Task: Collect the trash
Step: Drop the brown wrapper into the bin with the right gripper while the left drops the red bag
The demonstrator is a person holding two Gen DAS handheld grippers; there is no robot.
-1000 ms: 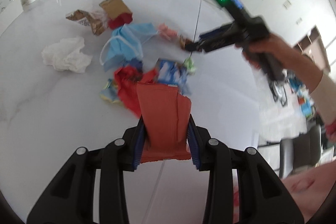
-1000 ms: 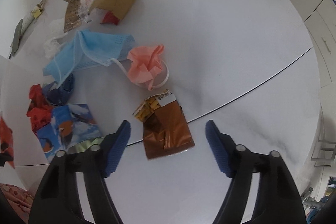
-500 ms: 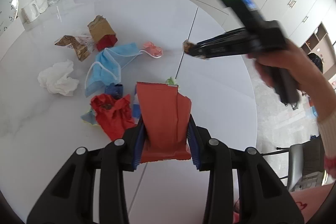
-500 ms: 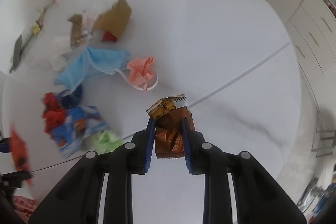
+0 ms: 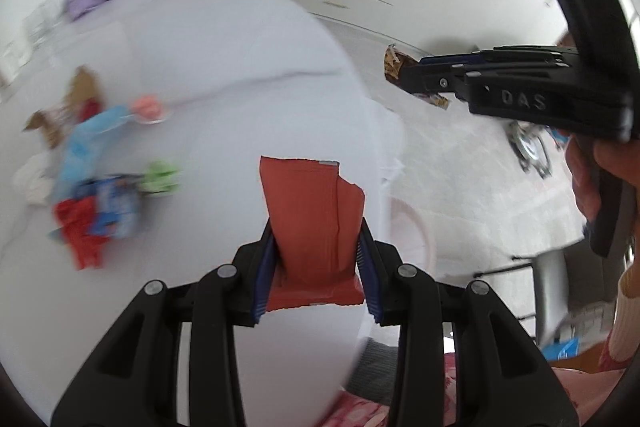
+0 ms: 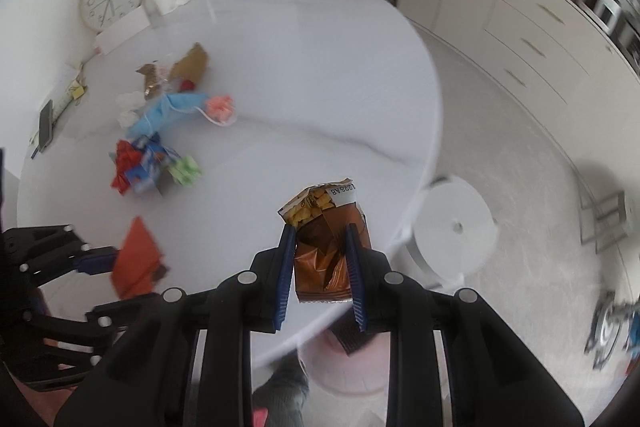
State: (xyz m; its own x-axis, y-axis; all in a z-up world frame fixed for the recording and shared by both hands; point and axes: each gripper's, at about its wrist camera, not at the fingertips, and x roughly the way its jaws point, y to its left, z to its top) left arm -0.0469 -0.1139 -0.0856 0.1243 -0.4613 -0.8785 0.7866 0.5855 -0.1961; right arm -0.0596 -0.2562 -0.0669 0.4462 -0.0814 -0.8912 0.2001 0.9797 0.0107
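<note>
two wrappers lifted clear of the desk, one per hand-held gripper, both near the desk edge.

left hand-held gripper (image 5: 316,267) is clenched on one red wrapper (image 5: 316,211); right hand-held gripper (image 6: 320,267) is clenched on one brown snack wrapper (image 6: 326,231), each gripped by its lower end, probably so it hangs free for dropping into the pinkish bin (image 6: 344,383) half hidden below. on the desk (image 6: 312,67) one scattered pile of trash (image 6: 160,131) remains; its blurred items cannot be counted exactly.
</note>
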